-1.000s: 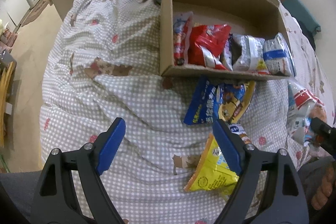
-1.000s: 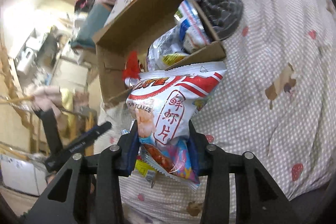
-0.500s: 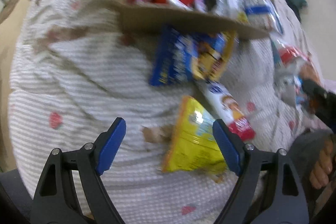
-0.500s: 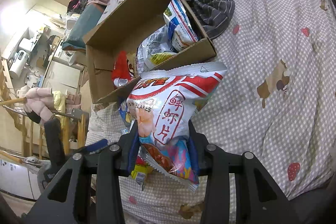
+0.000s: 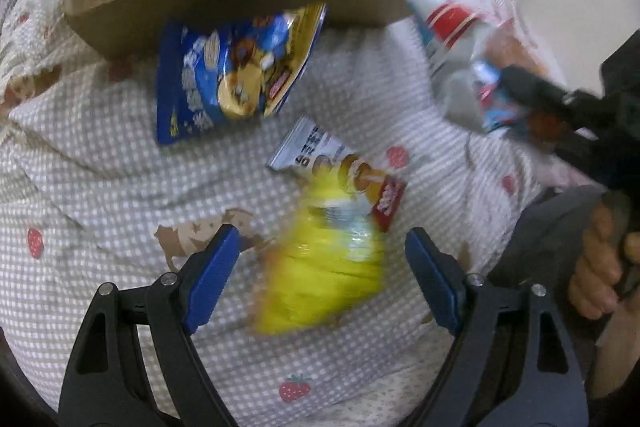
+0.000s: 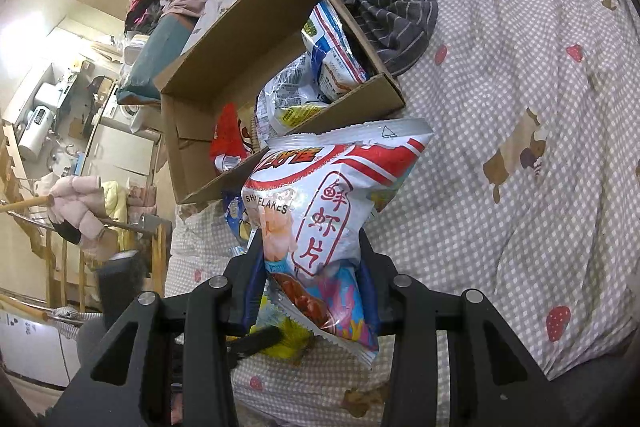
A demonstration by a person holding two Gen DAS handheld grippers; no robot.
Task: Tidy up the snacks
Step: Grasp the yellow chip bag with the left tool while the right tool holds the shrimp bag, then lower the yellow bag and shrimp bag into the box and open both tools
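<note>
On a bed (image 5: 100,195) spread with a checked strawberry-print cover, the right hand-held gripper (image 6: 312,291) grasps a white-and-red shrimp-flake bag (image 6: 320,203) by its lower end, holding it upright just in front of a cardboard box (image 6: 224,39) already stocked with snack packets. The left hand-held gripper (image 5: 322,267) hangs released, blue pads spread wide above a blurred yellow snack bag (image 5: 320,279) lying on the cover. A white biscuit packet (image 5: 340,167) touches the yellow bag, and a blue chip bag (image 5: 224,83) leans against the box's front wall.
</note>
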